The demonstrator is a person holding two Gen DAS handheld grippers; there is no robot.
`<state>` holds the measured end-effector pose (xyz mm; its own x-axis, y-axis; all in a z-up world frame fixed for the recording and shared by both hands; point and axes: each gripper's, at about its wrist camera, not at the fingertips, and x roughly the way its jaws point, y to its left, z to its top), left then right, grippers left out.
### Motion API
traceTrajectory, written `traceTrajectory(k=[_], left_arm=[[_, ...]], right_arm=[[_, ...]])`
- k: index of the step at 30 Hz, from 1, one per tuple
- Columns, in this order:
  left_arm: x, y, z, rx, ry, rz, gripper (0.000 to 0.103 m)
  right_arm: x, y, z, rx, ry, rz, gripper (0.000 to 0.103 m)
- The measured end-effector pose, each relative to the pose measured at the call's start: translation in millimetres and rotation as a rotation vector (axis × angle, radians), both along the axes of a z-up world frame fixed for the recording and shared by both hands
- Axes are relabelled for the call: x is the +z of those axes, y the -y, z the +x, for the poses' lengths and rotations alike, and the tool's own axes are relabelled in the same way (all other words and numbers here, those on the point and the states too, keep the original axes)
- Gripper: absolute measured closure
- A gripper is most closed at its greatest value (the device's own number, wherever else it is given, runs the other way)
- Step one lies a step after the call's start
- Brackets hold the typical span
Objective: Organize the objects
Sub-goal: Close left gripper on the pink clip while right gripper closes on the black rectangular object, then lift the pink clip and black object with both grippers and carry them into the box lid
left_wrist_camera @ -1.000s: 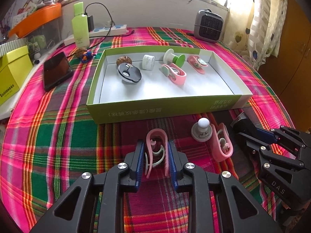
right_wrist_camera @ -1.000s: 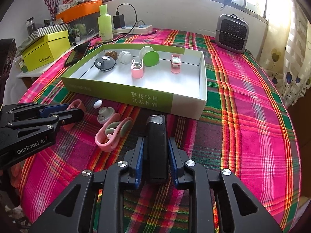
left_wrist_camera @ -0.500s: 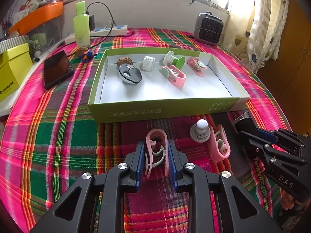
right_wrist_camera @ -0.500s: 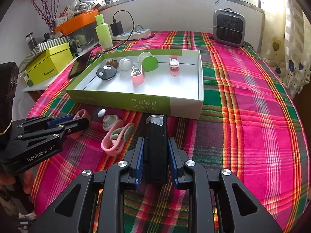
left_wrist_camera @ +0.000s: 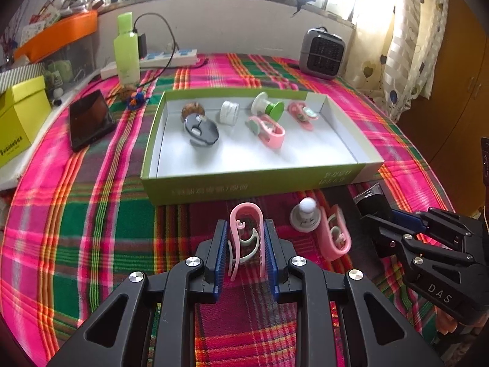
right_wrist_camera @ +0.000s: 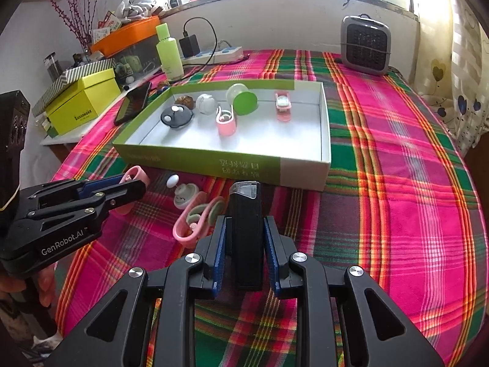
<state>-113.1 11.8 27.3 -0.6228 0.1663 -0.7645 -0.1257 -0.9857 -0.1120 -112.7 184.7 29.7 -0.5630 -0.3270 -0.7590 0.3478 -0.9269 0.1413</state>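
Closest to me, my left hand-held gripper (left_wrist_camera: 244, 244) is clamped on a pink clip (left_wrist_camera: 246, 232), both blue pads pressed against its sides, the looped end pointing away toward the box. My right hand-held gripper (right_wrist_camera: 244, 241) is squeezing a black rectangular gadget (right_wrist_camera: 245, 232) with a clear cap at its far end (no idea what it actually is, some kind of small device). Both sit low over the plaid cloth (right_wrist_camera: 397, 214) covering the counter.

Between the two grippers, loose on the cloth, there's a second pink clip (left_wrist_camera: 334, 235) lying on its side, and touching it a little grey round base with a white ball on top (left_wrist_camera: 305, 217).

Just past those is the shallow green box (left_wrist_camera: 244, 186) with a white inside. Along its far half I can see a dark round piece (left_wrist_camera: 201, 128), a brown lumpy thing (left_wrist_camera: 192, 110), a white ring-shaped bit (left_wrist_camera: 229, 116), a green-and-white spool (left_wrist_camera: 266, 107), another pink clip (left_wrist_camera: 269, 131) and a flatter pink piece (left_wrist_camera: 301, 114). The near half of the box floor is bare white.

Further out: a black phone (left_wrist_camera: 90, 119) left of the box, a yellow-green carton (right_wrist_camera: 82, 101), a green bottle (left_wrist_camera: 126, 49) by a power strip (left_wrist_camera: 168, 58), and a small grey heater (left_wrist_camera: 322, 53) at the far right.
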Motion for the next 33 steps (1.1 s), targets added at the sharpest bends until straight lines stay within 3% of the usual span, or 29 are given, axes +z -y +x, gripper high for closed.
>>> traceTrajectory(k=[4,14,33], left_arm=[[1.0,-0.9,0.6,-0.005,-0.001,0.005,0.082],[0.3,0.6,0.4,-0.006,0.002,0.003,0.082],[26.1,0.2,-17.2,-0.024,-0.044,0.022,0.082]], right_arm=[[4.8,-1.7,0.3,0.008,0.003,-0.034,0.078],[1.5,2.3,0.3,0.006,0.011,-0.007,0.078],[26.9,9.9,-15.2,0.015,-0.042,-0.004,0.078]])
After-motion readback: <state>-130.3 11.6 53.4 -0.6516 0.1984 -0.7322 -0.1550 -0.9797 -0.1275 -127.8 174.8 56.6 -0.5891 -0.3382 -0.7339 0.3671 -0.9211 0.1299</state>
